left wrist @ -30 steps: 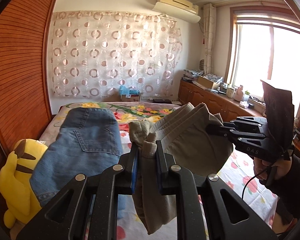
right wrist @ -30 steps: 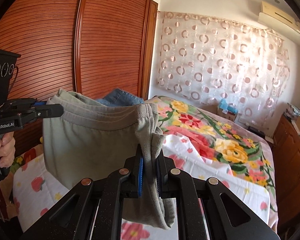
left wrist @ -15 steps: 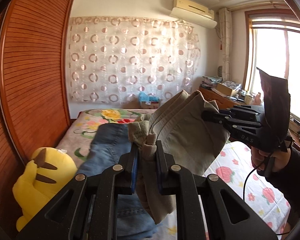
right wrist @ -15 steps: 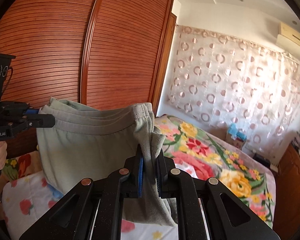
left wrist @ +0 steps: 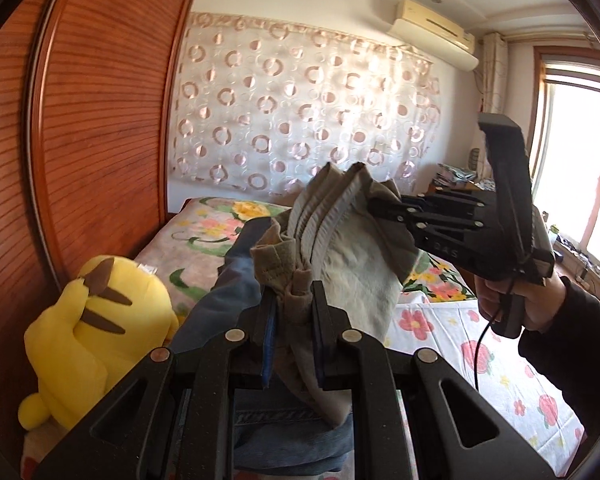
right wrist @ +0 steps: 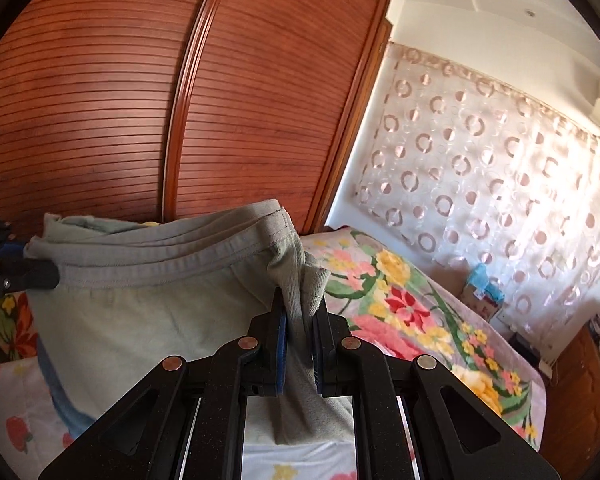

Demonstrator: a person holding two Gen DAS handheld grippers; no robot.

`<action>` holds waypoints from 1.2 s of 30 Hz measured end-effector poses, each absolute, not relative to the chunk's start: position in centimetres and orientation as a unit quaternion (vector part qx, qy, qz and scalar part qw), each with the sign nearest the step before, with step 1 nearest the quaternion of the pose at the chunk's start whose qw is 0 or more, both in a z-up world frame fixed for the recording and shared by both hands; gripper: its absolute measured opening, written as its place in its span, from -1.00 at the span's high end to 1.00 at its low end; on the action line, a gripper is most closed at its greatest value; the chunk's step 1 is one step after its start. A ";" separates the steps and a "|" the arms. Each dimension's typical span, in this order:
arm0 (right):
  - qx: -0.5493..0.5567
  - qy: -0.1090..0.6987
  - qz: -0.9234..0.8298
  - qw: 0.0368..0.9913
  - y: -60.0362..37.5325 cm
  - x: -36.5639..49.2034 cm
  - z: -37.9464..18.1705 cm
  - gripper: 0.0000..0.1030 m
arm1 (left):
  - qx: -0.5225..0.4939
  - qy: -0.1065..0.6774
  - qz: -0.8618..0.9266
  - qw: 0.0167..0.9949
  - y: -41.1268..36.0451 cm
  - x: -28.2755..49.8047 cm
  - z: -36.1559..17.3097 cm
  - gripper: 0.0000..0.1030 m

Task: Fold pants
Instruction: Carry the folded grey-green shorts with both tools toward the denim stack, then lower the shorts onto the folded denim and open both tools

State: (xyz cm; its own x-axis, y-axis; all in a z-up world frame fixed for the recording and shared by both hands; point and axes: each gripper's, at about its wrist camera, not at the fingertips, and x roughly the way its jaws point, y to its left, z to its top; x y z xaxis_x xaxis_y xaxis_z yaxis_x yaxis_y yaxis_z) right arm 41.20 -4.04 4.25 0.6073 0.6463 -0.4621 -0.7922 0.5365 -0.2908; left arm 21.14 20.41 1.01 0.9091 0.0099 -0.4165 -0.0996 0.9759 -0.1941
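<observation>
Grey-green pants [left wrist: 352, 276] hang in the air above the bed, held up by the waistband at both ends. My left gripper [left wrist: 294, 304] is shut on one bunched corner of the waistband. In the right wrist view my right gripper [right wrist: 300, 316] is shut on the other corner of the pants [right wrist: 140, 312], whose ribbed waistband stretches to the left. The right gripper [left wrist: 384, 210] also shows in the left wrist view, held by a hand in a dark sleeve. The left gripper's tip [right wrist: 40, 276] shows at the far left of the right wrist view.
Blue jeans [left wrist: 236, 280] lie on the bed under the pants. A yellow plush toy [left wrist: 88, 328] sits by the wooden wardrobe [right wrist: 140, 100]. The bed [right wrist: 420, 320] has floral covers. A patterned curtain [left wrist: 300, 120] covers the far wall, with a window [left wrist: 572, 168] on the right.
Both grippers have swung sideways toward the wardrobe, carrying the pants with them. The wardrobe and the plush toy fill more of both views. The grips have not changed.
</observation>
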 end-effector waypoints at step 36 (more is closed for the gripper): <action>-0.161 0.231 0.431 0.857 -6.9 47.2 2.1 0.39 | -0.105 0.274 0.107 0.950 21.7 20.9 -3.8 0.68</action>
